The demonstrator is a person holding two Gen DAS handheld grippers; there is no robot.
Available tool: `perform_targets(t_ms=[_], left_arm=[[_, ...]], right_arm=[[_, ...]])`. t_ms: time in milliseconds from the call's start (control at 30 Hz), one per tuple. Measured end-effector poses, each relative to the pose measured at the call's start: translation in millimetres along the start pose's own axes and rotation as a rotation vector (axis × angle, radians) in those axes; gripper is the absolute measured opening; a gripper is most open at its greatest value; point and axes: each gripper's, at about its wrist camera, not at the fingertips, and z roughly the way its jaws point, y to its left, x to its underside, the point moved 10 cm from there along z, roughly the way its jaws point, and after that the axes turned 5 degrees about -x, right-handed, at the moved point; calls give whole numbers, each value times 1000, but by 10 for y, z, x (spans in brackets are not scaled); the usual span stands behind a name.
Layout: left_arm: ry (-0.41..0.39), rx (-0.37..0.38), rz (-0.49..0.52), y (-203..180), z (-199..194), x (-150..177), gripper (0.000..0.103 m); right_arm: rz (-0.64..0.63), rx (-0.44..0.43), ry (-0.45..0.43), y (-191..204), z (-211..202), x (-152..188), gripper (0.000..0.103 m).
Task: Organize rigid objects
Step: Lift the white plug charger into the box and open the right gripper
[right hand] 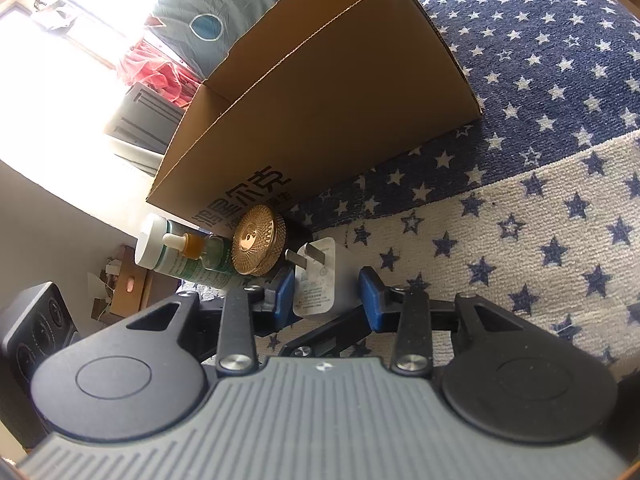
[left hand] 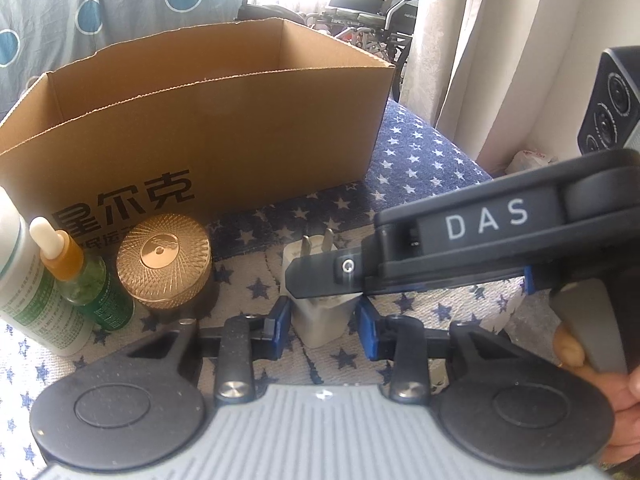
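Note:
A white plug adapter point(left hand: 320, 312) with two metal prongs lies on the star-patterned cloth point(left hand: 420, 168). My left gripper point(left hand: 322, 326) is open with its blue pads on either side of the adapter. My right gripper point(left hand: 320, 280) reaches in from the right over the adapter; in the right wrist view point(right hand: 326, 292) it is open around the adapter point(right hand: 320, 280), with the left blue pad touching it or nearly so and a gap on the right. A gold-lidded jar point(left hand: 164, 260), a green dropper bottle point(left hand: 88, 280) and a white bottle point(left hand: 28, 272) stand to the left.
An open cardboard box point(left hand: 208, 120) stands just behind the objects, also seen in the right wrist view point(right hand: 320, 100). A patterned curtain hangs behind, and a wheelchair point(left hand: 372, 12) is beyond it. The cloth's right edge drops off near a white curtain.

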Motion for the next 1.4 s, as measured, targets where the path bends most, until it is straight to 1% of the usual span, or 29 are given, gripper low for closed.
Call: perform_targets(t_ms=[300,533,700,833,933,1000,1133,1267,1400], left_arm=[[-15,-5,-5,23,-90,-3,34],[-67,-22,8,41,-368,-108,34],[-152,-51,17,123,-699,-414,34],[-204,-63,19,244,-858,-800,34],[-221,-76,16,360,-849,-1127,34],[-203,-86,8,444,-749,-1345,34],[-121,-98,-46,654,-367,-1734,34],[-22,-128,-91,905,142,-1970,33],[78,-156,-108,1072,584,-2083,33]], right_arm=[[-20,1,4,51,-9,3,37],[-56,-7,-16,235,-121,-31,37],[-116,-41,-69,566,-319,-194,37],[-192,-66,-113,880,-437,-483,37],[-248,-78,-128,1082,-452,-796,37],[-275,-75,-126,1168,-407,-1046,37],[-293,-57,-83,1148,-165,-1552,38],[-237,-37,-1,947,279,-2060,37],[-179,0,55,709,723,-2428,37]])
